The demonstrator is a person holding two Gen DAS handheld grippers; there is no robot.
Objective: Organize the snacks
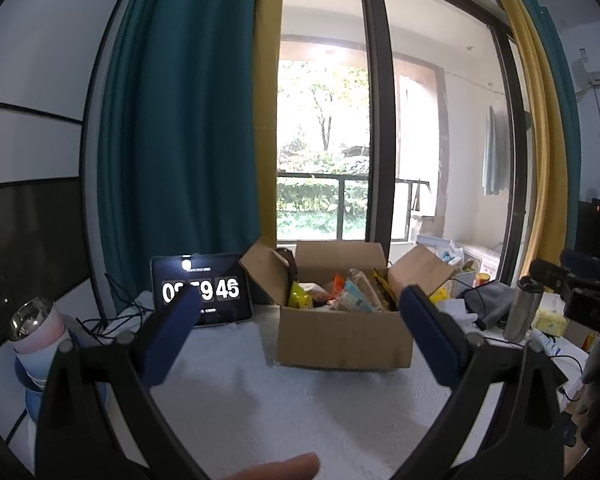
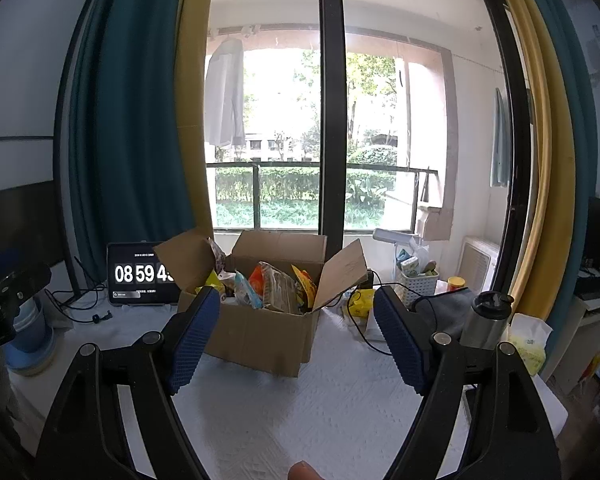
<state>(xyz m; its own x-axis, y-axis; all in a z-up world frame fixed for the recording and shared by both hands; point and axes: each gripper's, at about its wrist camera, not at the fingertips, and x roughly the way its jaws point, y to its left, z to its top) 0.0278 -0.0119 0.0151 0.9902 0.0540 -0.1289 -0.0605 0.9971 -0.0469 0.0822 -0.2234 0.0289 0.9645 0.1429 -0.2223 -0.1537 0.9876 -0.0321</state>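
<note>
Left of centre: tablet clock (image 2: 142, 276) propped on white bench (image 2: 320, 400). Centre: open cardboard box (image 2: 260, 332), flaps spread, long axis across frame, snack packets (image 2: 268, 288) standing upright inside. Left gripper (image 1: 300, 332) and right gripper (image 2: 298, 332) both spread wide, empty, aimed at box.

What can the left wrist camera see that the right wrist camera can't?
Only the left wrist view shows a shiny-topped pink and white bottle at the far left. Only the right wrist view shows a white shirt hanging outside the window. Both show the open cardboard box full of snack packets, the clock screen and a steel flask.
</note>
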